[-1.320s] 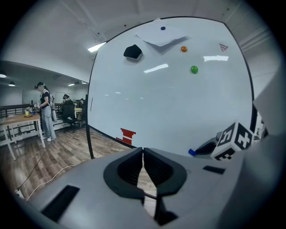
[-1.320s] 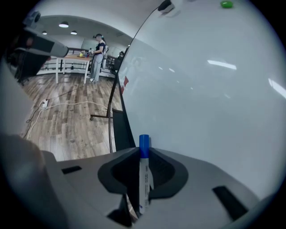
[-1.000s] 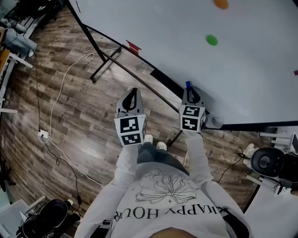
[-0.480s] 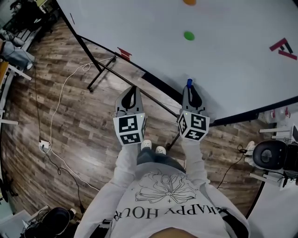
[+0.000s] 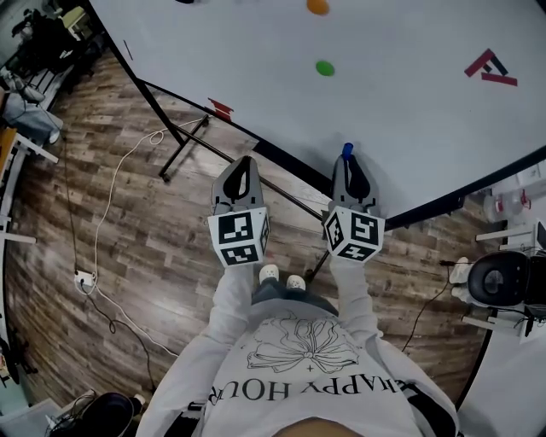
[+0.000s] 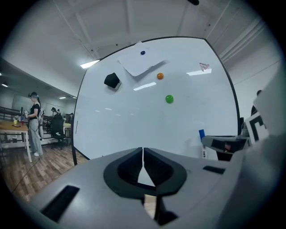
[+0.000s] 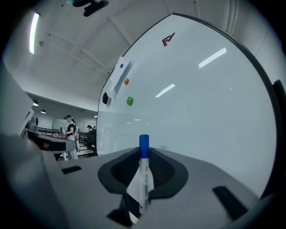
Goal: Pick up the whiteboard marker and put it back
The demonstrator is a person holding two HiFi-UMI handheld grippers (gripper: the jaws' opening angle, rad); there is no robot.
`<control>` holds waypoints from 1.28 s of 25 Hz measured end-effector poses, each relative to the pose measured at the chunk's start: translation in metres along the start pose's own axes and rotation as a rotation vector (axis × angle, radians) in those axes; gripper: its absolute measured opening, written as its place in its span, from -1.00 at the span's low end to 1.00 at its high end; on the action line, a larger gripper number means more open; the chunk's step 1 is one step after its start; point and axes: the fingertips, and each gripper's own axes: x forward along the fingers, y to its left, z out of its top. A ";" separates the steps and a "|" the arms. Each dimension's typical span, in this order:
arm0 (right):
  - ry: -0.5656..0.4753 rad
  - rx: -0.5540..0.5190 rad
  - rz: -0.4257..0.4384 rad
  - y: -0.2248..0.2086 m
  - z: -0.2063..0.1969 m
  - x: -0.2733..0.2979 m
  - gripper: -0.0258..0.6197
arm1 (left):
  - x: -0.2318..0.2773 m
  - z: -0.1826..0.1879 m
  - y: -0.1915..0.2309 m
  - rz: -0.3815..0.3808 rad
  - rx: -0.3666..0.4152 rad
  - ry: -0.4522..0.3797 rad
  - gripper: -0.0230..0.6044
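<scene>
A white whiteboard marker with a blue cap (image 7: 143,174) stands upright between the jaws of my right gripper (image 7: 144,157), which is shut on it. In the head view the blue cap (image 5: 347,150) pokes past the tips of the right gripper (image 5: 350,166), close to the lower edge of the whiteboard (image 5: 401,102). My left gripper (image 5: 241,175) hangs beside it over the wooden floor, shut with nothing in it; its jaws (image 6: 143,157) meet in the left gripper view. Both grippers face the whiteboard (image 6: 134,120).
Green (image 5: 324,67) and orange (image 5: 317,7) magnets and a red logo (image 5: 490,67) sit on the board. A black eraser (image 6: 111,80) and a sheet of paper (image 6: 140,65) hang higher up. The board's stand legs (image 5: 183,141) and a white cable (image 5: 111,183) cross the floor. An office chair (image 5: 499,282) stands right.
Both grippers have risen and now point more level at the board. The right gripper rolled with the marker still in it. The head view shifted, showing more of the whiteboard.
</scene>
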 end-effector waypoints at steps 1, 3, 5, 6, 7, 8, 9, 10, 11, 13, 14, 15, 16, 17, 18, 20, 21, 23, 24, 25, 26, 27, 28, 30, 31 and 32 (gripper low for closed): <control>-0.010 0.002 -0.004 -0.002 0.004 -0.002 -0.73 | 0.000 0.002 -0.002 -0.004 0.003 -0.003 -0.89; -0.034 0.002 -0.016 -0.007 0.013 -0.007 -0.73 | 0.001 0.006 -0.007 -0.016 0.009 -0.011 -0.89; -0.056 0.005 -0.030 -0.014 0.021 -0.013 -0.73 | 0.002 0.009 -0.014 -0.033 0.013 -0.018 -0.89; -0.066 0.006 -0.038 -0.018 0.024 -0.016 -0.73 | 0.002 0.011 -0.018 -0.042 0.014 -0.021 -0.89; -0.075 0.006 -0.046 -0.022 0.027 -0.020 -0.73 | 0.003 0.012 -0.023 -0.052 0.015 -0.022 -0.89; -0.083 0.005 -0.056 -0.026 0.030 -0.023 -0.73 | 0.004 0.012 -0.028 -0.062 0.017 -0.023 -0.89; -0.089 0.004 -0.068 -0.032 0.032 -0.027 -0.73 | 0.006 0.012 -0.033 -0.073 0.019 -0.022 -0.89; -0.094 0.004 -0.080 -0.037 0.033 -0.031 -0.73 | 0.007 0.012 -0.039 -0.084 0.021 -0.022 -0.89; -0.097 0.004 -0.092 -0.043 0.034 -0.035 -0.73 | 0.009 0.012 -0.045 -0.097 0.022 -0.021 -0.89; -0.100 0.006 -0.116 -0.055 0.034 -0.043 -0.73 | 0.012 0.011 -0.059 -0.125 0.025 -0.019 -0.89; -0.100 0.005 -0.127 -0.061 0.033 -0.046 -0.73 | 0.013 0.011 -0.066 -0.138 0.026 -0.018 -0.89; -0.099 0.004 -0.137 -0.067 0.033 -0.049 -0.73 | 0.015 0.011 -0.073 -0.152 0.027 -0.017 -0.89; -0.097 0.004 -0.147 -0.072 0.032 -0.052 -0.73 | 0.017 0.010 -0.080 -0.164 0.029 -0.015 -0.89; -0.095 0.005 -0.157 -0.078 0.031 -0.056 -0.73 | 0.018 0.009 -0.086 -0.177 0.031 -0.012 -0.89; -0.093 0.007 -0.168 -0.083 0.029 -0.060 -0.73 | 0.020 0.008 -0.093 -0.190 0.034 -0.007 -0.89; -0.085 0.011 -0.189 -0.092 0.025 -0.067 -0.73 | 0.021 0.005 -0.105 -0.215 0.039 0.002 -0.89; -0.080 0.013 -0.198 -0.097 0.023 -0.070 -0.73 | 0.022 0.004 -0.110 -0.224 0.042 0.007 -0.89; -0.068 0.019 -0.213 -0.105 0.016 -0.073 -0.73 | 0.024 0.000 -0.118 -0.238 0.046 0.016 -0.89; -0.061 0.023 -0.220 -0.109 0.012 -0.075 -0.73 | 0.025 -0.003 -0.122 -0.243 0.048 0.021 -0.89; -0.055 0.028 -0.225 -0.112 0.007 -0.076 -0.73 | 0.026 -0.006 -0.125 -0.247 0.050 0.026 -0.89; -0.049 0.033 -0.229 -0.114 0.002 -0.077 -0.73 | 0.027 -0.009 -0.127 -0.250 0.052 0.033 -0.89; -0.043 0.036 -0.232 -0.116 -0.003 -0.078 -0.73 | 0.027 -0.012 -0.129 -0.254 0.054 0.040 -0.89; -0.036 0.037 -0.234 -0.117 -0.008 -0.078 -0.73 | 0.028 -0.015 -0.130 -0.257 0.055 0.047 -0.89; -0.025 0.042 -0.236 -0.120 -0.019 -0.078 -0.73 | 0.028 -0.022 -0.132 -0.262 0.059 0.063 -0.89; -0.019 0.047 -0.237 -0.122 -0.026 -0.078 -0.73 | 0.027 -0.025 -0.133 -0.263 0.061 0.070 -0.89; -0.012 0.054 -0.239 -0.124 -0.032 -0.077 -0.73 | 0.027 -0.028 -0.133 -0.263 0.063 0.077 -0.89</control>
